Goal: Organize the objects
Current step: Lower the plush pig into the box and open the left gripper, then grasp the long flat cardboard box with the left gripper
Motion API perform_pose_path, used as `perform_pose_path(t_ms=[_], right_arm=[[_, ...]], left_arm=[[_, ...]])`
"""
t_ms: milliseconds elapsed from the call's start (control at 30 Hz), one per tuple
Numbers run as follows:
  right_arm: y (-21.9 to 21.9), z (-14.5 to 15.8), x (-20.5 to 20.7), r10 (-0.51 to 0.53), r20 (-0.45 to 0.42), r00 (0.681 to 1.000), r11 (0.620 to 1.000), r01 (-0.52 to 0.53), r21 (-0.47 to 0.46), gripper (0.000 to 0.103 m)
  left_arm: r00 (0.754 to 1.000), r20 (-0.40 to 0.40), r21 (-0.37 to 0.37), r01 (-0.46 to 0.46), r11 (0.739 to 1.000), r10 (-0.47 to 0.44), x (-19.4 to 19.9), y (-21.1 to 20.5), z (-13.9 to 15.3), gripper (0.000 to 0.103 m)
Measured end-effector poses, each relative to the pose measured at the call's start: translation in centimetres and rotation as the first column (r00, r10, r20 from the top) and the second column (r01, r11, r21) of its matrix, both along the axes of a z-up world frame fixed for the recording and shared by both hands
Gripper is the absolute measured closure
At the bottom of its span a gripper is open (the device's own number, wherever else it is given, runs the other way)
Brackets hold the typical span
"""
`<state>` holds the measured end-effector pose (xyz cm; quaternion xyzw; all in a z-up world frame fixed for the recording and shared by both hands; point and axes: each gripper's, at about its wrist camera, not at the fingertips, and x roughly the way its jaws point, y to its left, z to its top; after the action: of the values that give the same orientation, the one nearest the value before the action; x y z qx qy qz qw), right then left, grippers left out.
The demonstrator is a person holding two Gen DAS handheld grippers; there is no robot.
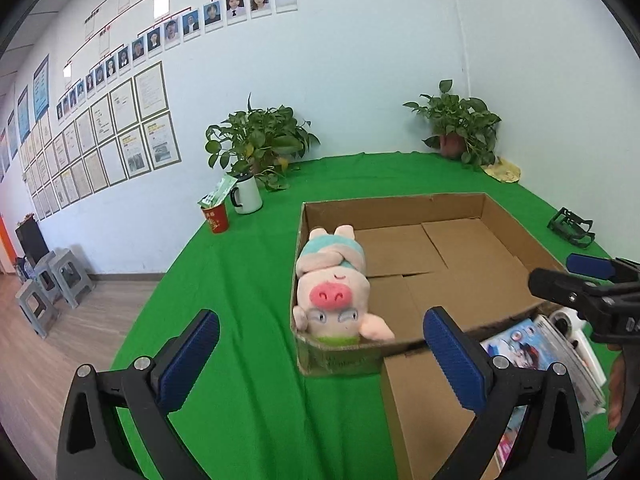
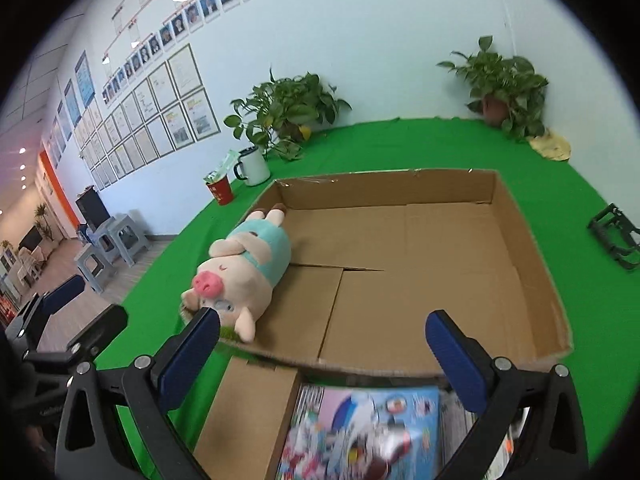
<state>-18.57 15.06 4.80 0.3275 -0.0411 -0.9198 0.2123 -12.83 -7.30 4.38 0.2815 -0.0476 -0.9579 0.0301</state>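
Blurred toy package (image 2: 360, 432), bottom cut off

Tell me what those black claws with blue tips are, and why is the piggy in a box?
Those claws are grabbers that a person holds, one in each hand. Each carries a camera looking out between its two fingers, which gives two pictures. One shows the left gripper, the other the right gripper. Both are wide open and hold nothing. On the green tablecloth sits a shallow cardboard box with the plush pig lying inside along its left wall. Nearer the cameras lies a colourful packaged toy, blurry here. Behind are a white mug, a red cup and two potted plants.
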Motion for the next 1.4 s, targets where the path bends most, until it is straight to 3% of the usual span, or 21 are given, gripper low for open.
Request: perform_pose_path(t_ms=[367, 533, 833, 967, 1133, 1300, 1400], right_arm=[[1.8, 1.8, 11.1, 0.049, -0.051, 0.997, 0.998, -0.047, 0.040, 0.001], [1.7, -0.4, 14.6, 0.045, -0.043, 0.998, 0.998, -0.043, 0.053, 0.001], [0.5, -6.2, 18.2, 0.081, 0.009, 0.997, 0.993, -0.081, 0.090, 0.001], [-0.8, -6.8, 19.2, 0.129, 0.002, 0.992, 0.991, -0.129, 0.044, 0.001], [-3.9, -8.2, 19.5, 0.188, 0.029, 0.982, 0.978, -0.190, 0.081, 0.001], [-5.3, -9.2, 18.8, 0.195, 0.055, 0.979, 0.975, -0.200, 0.098, 0.001], [-5.7, -9.8, 17.9, 0.196, 0.090, 0.977, 0.975, -0.204, 0.092, 0.001]], left_arm=[[0.997, -0.064, 0.023, 0.046, 0.999, -0.045, 13.2, 2.6, 4.6, 0.000], [0.995, -0.088, 0.103, 0.059, 0.993, -0.050, 17.2, 4.1, 3.5, 0.000], [0.996, 0.021, 0.234, 0.083, 0.969, -0.090, 17.5, 3.4, -1.3, 0.000], [0.979, 0.067, 0.317, 0.161, 0.935, -0.191, 15.9, 3.2, -3.1, 0.000], [0.933, 0.168, 0.442, 0.217, 0.870, -0.318, 12.9, 2.7, -6.7, 0.002], [0.868, 0.253, 0.567, 0.226, 0.792, -0.428, 9.3, 2.1, -10.7, 0.026], [0.858, 0.276, 0.582, 0.209, 0.785, -0.433, 8.4, 2.0, -11.9, 0.029]])
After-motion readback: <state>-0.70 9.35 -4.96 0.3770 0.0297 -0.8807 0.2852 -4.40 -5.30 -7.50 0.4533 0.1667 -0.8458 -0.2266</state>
